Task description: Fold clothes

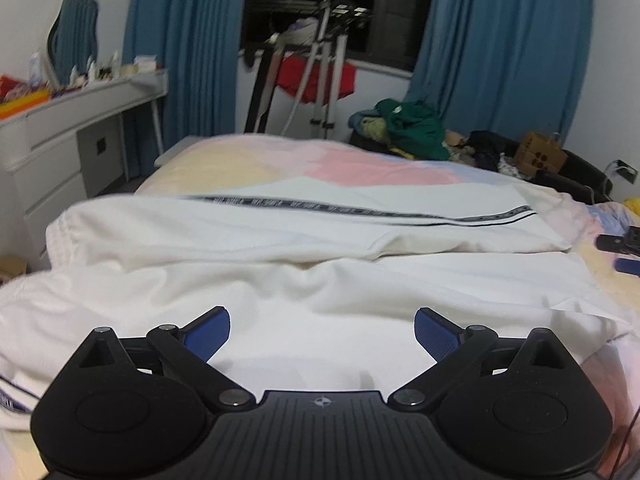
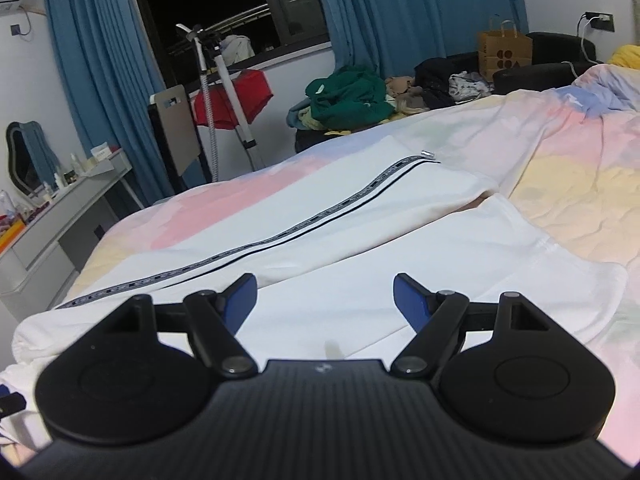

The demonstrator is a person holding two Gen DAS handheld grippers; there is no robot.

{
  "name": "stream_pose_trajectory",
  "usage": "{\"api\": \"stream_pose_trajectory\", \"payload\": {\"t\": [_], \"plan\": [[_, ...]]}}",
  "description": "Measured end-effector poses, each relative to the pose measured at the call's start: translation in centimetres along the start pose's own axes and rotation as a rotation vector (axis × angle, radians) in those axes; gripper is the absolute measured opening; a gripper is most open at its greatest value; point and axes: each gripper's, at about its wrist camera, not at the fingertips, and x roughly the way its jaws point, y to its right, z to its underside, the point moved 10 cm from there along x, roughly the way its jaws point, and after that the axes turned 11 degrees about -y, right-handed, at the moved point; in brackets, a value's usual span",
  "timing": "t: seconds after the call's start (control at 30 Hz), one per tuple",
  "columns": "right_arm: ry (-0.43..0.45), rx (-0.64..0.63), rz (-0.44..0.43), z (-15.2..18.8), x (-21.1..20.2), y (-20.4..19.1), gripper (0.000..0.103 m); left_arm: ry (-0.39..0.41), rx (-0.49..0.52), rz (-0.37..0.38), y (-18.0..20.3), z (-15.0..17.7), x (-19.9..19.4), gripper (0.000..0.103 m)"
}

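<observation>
White trousers [image 1: 304, 280] with a dark side stripe lie folded lengthwise on the pastel bed [image 1: 360, 164]. Both grippers, left [image 1: 322, 330] and right [image 2: 325, 298], hover with fingers spread wide, holding nothing

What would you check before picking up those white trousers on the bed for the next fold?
1. Left tool open, nothing between its pads: ok.
2. Right tool open and empty: ok.
3. White trousers spread on the bedspread, striped leg lying over the other: ok.
4. Cloth smooth: not ok, creases near the middle.
5. Nothing lying on the trousers: ok.
6. Waistband edge fully on the bed: cannot tell.
</observation>
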Motion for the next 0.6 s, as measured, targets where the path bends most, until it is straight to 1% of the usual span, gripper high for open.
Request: {"api": "stream_pose_trajectory", "payload": {"t": [0.13,0.23,0.3,0.37,0.47,0.53,0.6], "plan": [[0.002,0.039,0.053,0.3,0.5,1.1,0.077,-0.065,-0.115,0.002,-2.8,0.5,0.7,0.100],[-0.024,0.056,0.048,0.9,1.3,1.2,0.077,-0.108,-0.236,0.012,-5.3,0.4,0.8,0.100],[-0.043,0.059,0.047,1.4,1.8,1.0,0.077,-0.142,-0.302,0.037,-6.3,0.2,0.8,0.100],[-0.051,0.049,0.033,1.7,2.2,0.4,0.077,-0.186,-0.357,0.069,-7.4,0.3,0.6,0.100],[-0.059,0.024,0.020,2.0,2.6,-0.5,0.077,-0.250,-0.408,0.091,-8.8,0.4,0.1,0.100],[-0.067,0.005,0.027,2.2,2.7,-0.9,0.077,-0.298,-0.448,0.089,-9.9,0.8,-0.2,0.100],[-0.082,-0.001,0.036,2.3,2.9,-0.9,0.077,-0.377,-0.527,0.046,-11.9,1.5,-0.5,0.099]]}}
